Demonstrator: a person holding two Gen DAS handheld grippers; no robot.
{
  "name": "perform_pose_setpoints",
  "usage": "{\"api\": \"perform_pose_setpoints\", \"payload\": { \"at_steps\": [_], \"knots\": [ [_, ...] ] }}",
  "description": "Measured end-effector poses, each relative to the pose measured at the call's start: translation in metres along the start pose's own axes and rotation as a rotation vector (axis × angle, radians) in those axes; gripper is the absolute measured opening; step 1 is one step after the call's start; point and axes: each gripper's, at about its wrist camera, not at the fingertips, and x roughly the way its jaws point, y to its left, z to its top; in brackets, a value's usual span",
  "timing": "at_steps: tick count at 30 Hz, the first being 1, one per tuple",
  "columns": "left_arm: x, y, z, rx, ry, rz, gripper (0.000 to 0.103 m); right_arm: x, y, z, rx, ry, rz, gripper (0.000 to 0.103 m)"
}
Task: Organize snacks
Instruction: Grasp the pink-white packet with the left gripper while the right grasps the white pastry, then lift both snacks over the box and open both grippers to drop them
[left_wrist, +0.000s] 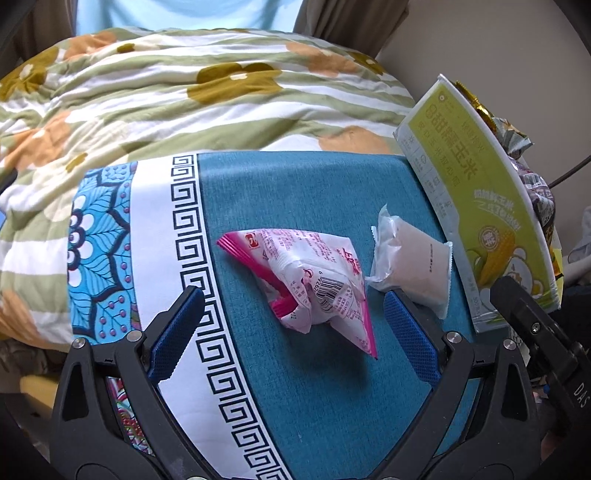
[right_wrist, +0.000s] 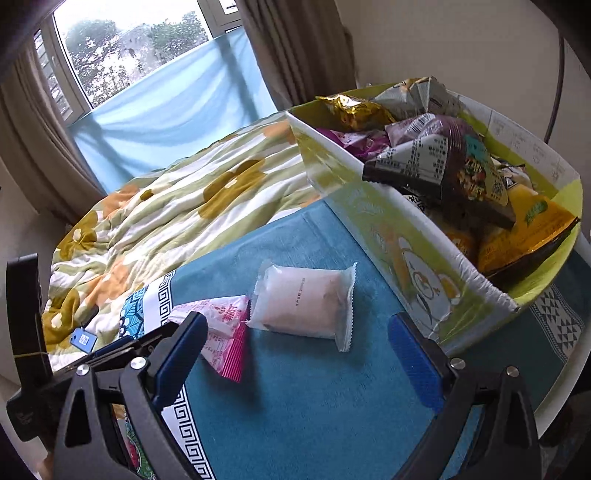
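Both grippers, left (left_wrist: 293, 308) and right (right_wrist: 295, 343), gape wide, empty, over pink packet (left_wrist: 314, 280); white packet (right_wrist: 306, 302) beside

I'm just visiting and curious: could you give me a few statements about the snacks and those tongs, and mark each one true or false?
1. Both the left tongs and the right tongs are open and hold nothing. True.
2. The pink packet lies inside the green box. False: it lies on the teal cloth, outside the box.
3. The white packet lies between the pink packet and the green box. True.
4. The green box is empty. False: it is piled with snack bags, among them a gold bag.
5. The white packet is torn open. False: both its crimped ends look sealed.
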Motion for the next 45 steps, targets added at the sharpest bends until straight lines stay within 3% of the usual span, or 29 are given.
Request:
{"api": "perform_pose_setpoints", "payload": {
  "at_steps": [3, 6, 8, 10, 14, 29, 41, 45],
  "knots": [
    [0.017, 0.001, 0.001, -0.006, 0.015, -0.031, 0.093, 0.014, -0.007, -0.002, 0.049, -0.012, -0.007, 0.097],
    [0.026, 0.000, 0.001, 0.003, 0.019, -0.044, 0.084, 0.030, -0.009, -0.004, 0.059, 0.007, -0.029, 0.097],
    [0.033, 0.000, 0.002, 0.012, 0.032, -0.056, 0.071, 0.038, -0.011, -0.005, 0.078, 0.009, -0.025, 0.097],
    [0.034, 0.000, 0.003, 0.023, 0.017, -0.064, 0.064, 0.044, -0.012, -0.008, 0.100, 0.016, -0.019, 0.097],
    [0.032, 0.005, 0.005, 0.039, 0.016, -0.058, 0.057, 0.056, -0.007, -0.008, 0.093, 0.023, -0.020, 0.097],
    [0.015, 0.039, 0.006, 0.018, -0.007, 0.023, 0.056, 0.097, 0.008, -0.004, 0.047, 0.088, -0.070, 0.097],
    [0.014, 0.040, 0.004, 0.015, -0.008, 0.038, 0.056, 0.124, 0.037, -0.005, -0.155, 0.135, -0.182, 0.101],
    [0.013, 0.037, 0.004, 0.017, -0.011, 0.041, 0.052, 0.124, 0.035, -0.003, -0.194, 0.114, -0.158, 0.095]
  ]
}}
